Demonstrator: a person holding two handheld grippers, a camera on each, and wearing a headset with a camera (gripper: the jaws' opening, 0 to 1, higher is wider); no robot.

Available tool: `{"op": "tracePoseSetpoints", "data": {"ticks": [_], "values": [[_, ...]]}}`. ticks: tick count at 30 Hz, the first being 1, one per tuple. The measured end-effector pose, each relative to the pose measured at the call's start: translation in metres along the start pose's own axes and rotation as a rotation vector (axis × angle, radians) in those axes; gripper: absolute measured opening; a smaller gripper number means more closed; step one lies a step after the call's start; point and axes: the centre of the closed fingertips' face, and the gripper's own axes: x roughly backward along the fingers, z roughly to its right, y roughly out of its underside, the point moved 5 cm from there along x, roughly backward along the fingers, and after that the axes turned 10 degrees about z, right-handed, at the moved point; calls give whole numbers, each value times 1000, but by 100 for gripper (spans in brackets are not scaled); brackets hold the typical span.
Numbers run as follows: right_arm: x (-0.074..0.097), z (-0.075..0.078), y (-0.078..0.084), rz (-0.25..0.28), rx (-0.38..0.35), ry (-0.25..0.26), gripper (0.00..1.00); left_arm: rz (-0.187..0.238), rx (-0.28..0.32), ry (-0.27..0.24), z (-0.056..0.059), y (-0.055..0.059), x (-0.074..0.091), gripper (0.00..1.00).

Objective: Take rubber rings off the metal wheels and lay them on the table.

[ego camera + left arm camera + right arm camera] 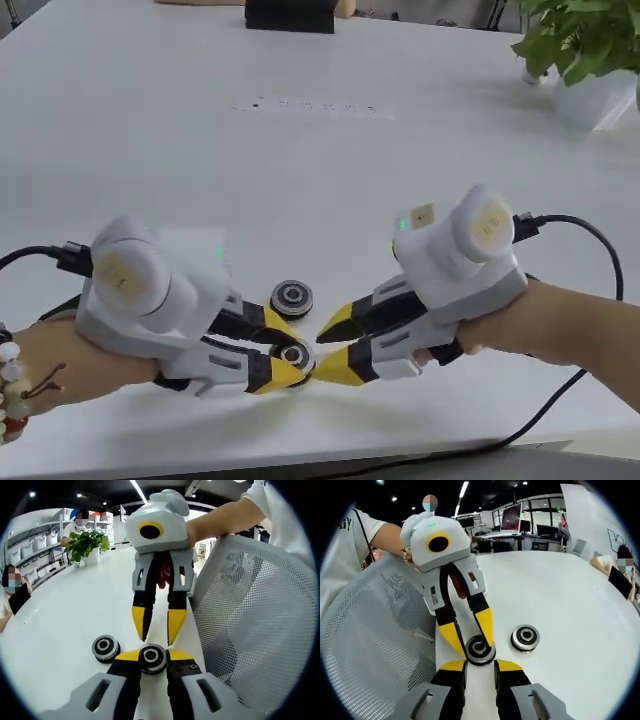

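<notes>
White table (330, 170) in an open workshop, potted plant (575, 45) at the far right, power strip (315, 106) farther up the top, mesh chair back (250, 610) close behind the near edge. Near that edge, two metal wheels. Clamped across its rim in the left gripper (290, 358), jaws closed on either side: the held wheel (293, 354), face up in the left gripper view (152, 659), with a dark outer band taken for the rubber ring. Lying flat on the table just beside it, band on: the spare wheel (292, 297). Facing the held wheel tip to tip, jaws apart by a narrow gap, nothing between them: the right gripper (328, 348). Judged step in hand: first ring removal, about to start; no ring laid down yet. To do it well: keep the left clamp steady and the wheel low over the table. Bring the right jaw tips onto the exposed arc of band between the left jaws, pinch rubber only, not metal. Peel sideways over the rim edge rather than straight back. Likely need: ease the left clamp slightly once the arc lifts, since those jaws press on the band too. Risk: wheel twisting out under an off-axis pull.
</notes>
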Motion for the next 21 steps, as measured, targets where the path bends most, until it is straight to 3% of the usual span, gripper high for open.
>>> {"op": "tracePoseSetpoints", "data": {"ticks": [15,21], "values": [[-5,1,4,-10,19,6,17,53,1,27,-3,3,1,14],[-7,1,3,-4,15,4,17,74,53,23,-7,4,3,10]]}}
